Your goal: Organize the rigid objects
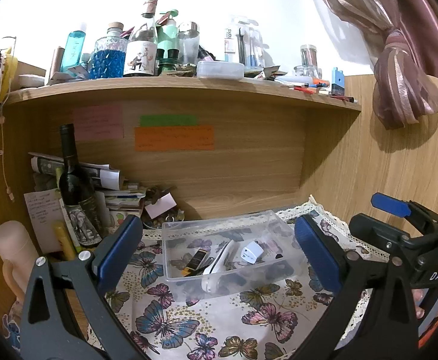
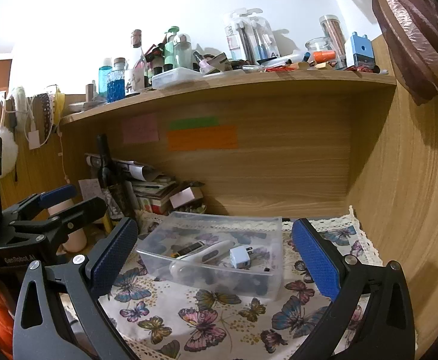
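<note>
A clear plastic bin stands on the butterfly cloth in a wooden desk nook. In it lie a white thermometer-like device, a white plug adapter and a black-and-yellow item. My left gripper is open and empty, its blue pads either side of the bin. My right gripper is open and empty, also in front of the bin. Each gripper shows at the edge of the other's view.
A dark wine bottle, stacked papers and a small bowl of bits crowd the nook's back left. The shelf above holds several bottles and jars. A wooden side wall is on the right.
</note>
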